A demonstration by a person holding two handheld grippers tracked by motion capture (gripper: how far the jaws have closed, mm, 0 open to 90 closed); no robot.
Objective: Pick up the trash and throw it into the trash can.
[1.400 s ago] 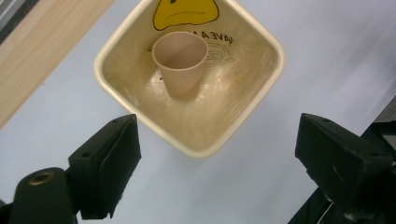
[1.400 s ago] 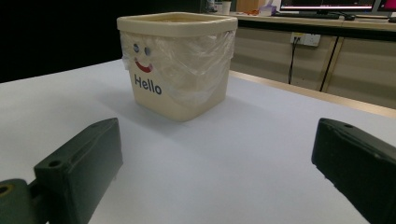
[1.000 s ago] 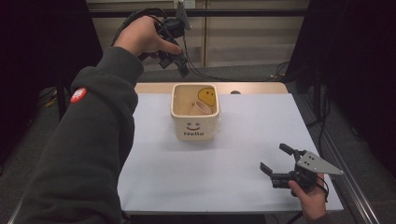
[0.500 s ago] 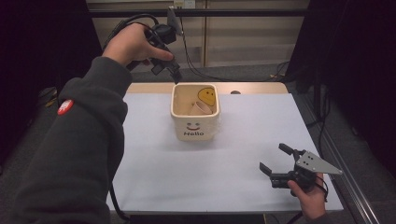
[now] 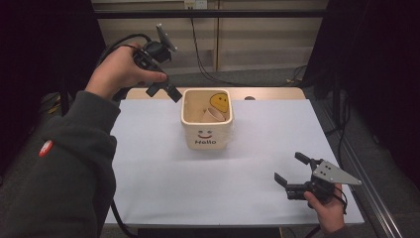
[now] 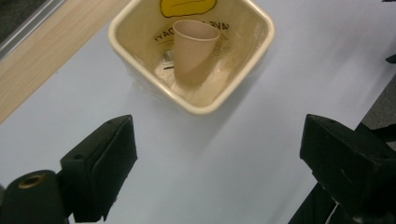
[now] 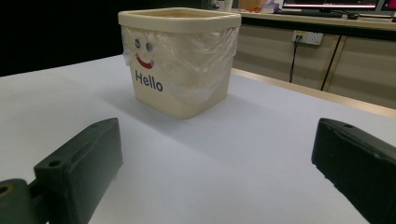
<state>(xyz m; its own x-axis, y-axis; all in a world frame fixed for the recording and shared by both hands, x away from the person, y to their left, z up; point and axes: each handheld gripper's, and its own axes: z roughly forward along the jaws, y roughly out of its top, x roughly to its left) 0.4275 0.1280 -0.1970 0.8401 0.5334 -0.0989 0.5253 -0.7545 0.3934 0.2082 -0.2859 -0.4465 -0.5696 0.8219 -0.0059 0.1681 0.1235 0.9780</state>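
A cream square bin (image 5: pixel 207 136) with a smiley and "Hello" on its front stands mid-table, lined with clear plastic (image 7: pixel 196 56). Inside it a tan paper cup (image 6: pixel 192 49) leans against the wall, also visible as the cup (image 5: pixel 214 115) from above. My left gripper (image 5: pixel 163 91) is held high, just left of the bin's back corner, open and empty. My right gripper (image 5: pixel 292 168) rests low near the table's front right, open with nothing between its jaws, facing the bin (image 7: pixel 180 60).
A pale sheet (image 5: pixel 163 173) covers the table, with a wooden strip (image 5: pixel 277 93) showing along the far edge. Cables (image 5: pixel 198 44) hang at the back against the panelled wall. Dark floor surrounds the table.
My left gripper has swung left and down from above the bin's back to beside its left rear corner. The right gripper has stayed put.
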